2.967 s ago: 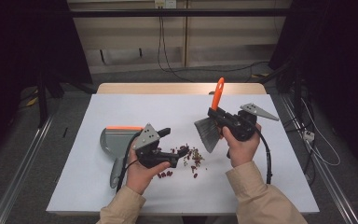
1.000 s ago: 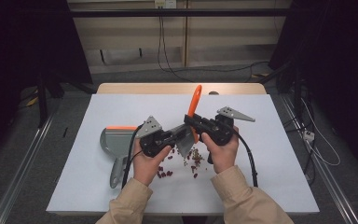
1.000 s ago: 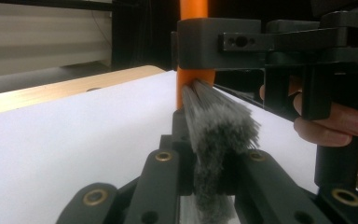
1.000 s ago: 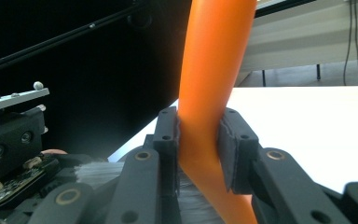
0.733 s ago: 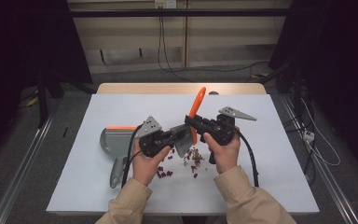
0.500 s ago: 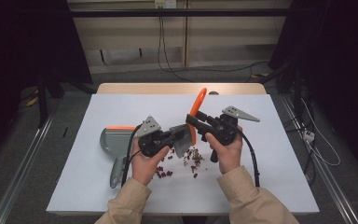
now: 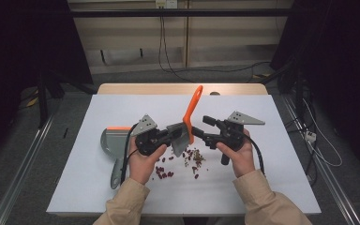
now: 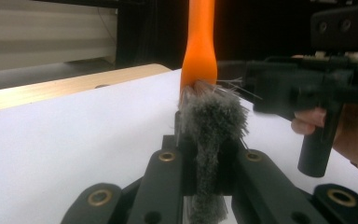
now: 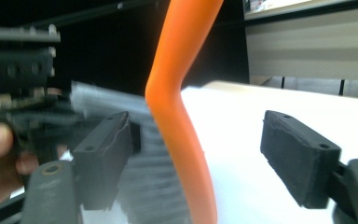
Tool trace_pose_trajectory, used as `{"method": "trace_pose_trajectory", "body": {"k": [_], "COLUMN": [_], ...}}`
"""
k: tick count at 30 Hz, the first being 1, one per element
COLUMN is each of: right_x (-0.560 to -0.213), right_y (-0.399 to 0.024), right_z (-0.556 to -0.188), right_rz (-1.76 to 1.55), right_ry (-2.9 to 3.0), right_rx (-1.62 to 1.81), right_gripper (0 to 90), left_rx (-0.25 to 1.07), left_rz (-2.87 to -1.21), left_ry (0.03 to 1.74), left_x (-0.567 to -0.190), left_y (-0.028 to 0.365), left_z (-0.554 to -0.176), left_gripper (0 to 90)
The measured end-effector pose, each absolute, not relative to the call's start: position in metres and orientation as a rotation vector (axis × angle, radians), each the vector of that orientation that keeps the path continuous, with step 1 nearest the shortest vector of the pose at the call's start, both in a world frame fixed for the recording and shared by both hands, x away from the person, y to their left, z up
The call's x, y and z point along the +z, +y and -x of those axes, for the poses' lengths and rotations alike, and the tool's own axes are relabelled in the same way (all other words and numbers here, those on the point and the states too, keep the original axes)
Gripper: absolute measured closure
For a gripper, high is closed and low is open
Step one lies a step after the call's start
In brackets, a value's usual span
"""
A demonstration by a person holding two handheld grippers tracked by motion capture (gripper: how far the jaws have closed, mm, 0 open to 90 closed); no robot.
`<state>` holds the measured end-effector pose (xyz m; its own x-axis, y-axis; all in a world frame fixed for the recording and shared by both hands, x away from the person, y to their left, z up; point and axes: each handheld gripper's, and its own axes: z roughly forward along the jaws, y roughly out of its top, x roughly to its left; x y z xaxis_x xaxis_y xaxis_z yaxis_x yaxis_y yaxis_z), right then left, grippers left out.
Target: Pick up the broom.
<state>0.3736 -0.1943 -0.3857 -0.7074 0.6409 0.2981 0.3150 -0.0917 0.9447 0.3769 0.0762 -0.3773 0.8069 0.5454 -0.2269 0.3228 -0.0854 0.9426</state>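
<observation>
Grey bristles (image 8: 209, 122) clamped in left gripper (image 8: 204, 161)

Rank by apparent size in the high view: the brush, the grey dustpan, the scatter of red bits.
1. grey dustpan, partly hidden by the left gripper, so unsure against the brush.
2. brush, orange handle plus grey bristles; close to the dustpan in length.
3. scatter of red bits, clearly smallest.

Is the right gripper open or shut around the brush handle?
Open: the right gripper has just been opening, its pads apart from the orange brush handle between them. The left gripper clamps the bristles.
</observation>
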Motion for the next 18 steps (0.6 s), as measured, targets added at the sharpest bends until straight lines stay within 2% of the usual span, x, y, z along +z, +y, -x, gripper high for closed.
{"method": "trace_pose_trajectory", "body": {"k": [8, 18], "right_x": [-0.398, -0.402], "right_y": [-0.200, -0.199], "right_z": [-0.370, -0.368], "right_rz": [-1.068, -1.045], "right_ry": [1.979, 2.029], "right_rx": [1.807, 1.785], "right_gripper": [18.7, 18.6], "left_rx": [0.212, 0.204], "left_rz": [-1.693, -1.688], "left_ry": [0.673, 0.660], "left_x": [-0.372, -0.370], "left_y": [0.077, 0.075], "left_z": [-0.377, -0.377], "left_gripper": [84.8, 84.8]}}
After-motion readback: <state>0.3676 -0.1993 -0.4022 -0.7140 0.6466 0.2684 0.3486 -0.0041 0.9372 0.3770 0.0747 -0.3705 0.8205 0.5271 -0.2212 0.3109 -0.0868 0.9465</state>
